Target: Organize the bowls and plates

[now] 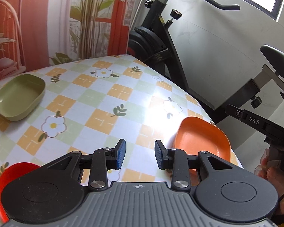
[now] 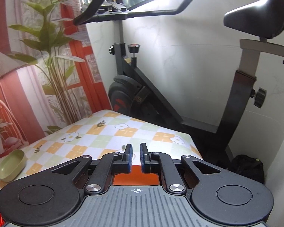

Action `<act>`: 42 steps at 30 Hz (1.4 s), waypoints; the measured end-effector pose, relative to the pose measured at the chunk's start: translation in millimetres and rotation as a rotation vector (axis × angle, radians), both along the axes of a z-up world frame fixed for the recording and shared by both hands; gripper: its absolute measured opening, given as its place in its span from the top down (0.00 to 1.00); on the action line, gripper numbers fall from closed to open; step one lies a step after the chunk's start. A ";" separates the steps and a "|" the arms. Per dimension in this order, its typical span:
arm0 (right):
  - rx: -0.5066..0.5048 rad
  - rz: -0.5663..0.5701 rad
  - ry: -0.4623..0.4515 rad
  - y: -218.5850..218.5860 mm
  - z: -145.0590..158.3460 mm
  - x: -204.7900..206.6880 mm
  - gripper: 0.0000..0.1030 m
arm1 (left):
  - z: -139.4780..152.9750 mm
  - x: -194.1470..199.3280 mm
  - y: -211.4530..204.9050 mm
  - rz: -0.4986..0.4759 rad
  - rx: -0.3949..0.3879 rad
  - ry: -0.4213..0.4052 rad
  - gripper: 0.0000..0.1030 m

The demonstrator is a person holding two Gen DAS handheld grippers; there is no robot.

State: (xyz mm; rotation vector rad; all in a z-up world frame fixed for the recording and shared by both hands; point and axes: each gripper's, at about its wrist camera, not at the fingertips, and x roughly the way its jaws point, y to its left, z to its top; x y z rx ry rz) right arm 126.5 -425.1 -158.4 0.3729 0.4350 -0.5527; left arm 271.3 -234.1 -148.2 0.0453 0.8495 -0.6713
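A green rectangular bowl (image 1: 19,96) (image 2: 11,165) sits at the far left of the flowered table (image 1: 104,104). An orange plate (image 1: 200,138) (image 2: 135,177) lies near the table's right edge. A red bowl (image 1: 9,172) shows at the lower left, partly hidden by my left gripper's body. My left gripper (image 1: 140,151) hovers open over the tablecloth, just left of the orange plate, with nothing between its pads. My right gripper (image 2: 136,155) hangs over the orange plate's near side with only a narrow gap between its fingers, nothing in it. In the left wrist view, a hand holds it (image 1: 255,121) right of the plate.
An exercise bike (image 1: 161,37) (image 2: 142,94) stands close behind the table's far and right edges. A black bag (image 2: 246,168) lies on the floor to the right. A printed backdrop with plants hangs behind the table on the left.
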 end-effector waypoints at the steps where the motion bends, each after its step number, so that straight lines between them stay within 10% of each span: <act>1: 0.005 -0.014 0.009 -4.3 -3.7 -2.2 0.91 | -4.6 0.4 -6.8 -0.011 -0.011 0.014 0.66; 42: 0.163 -0.064 0.113 -42.5 -73.8 -22.0 0.93 | -72.0 1.9 -72.8 -0.065 -0.016 0.160 0.70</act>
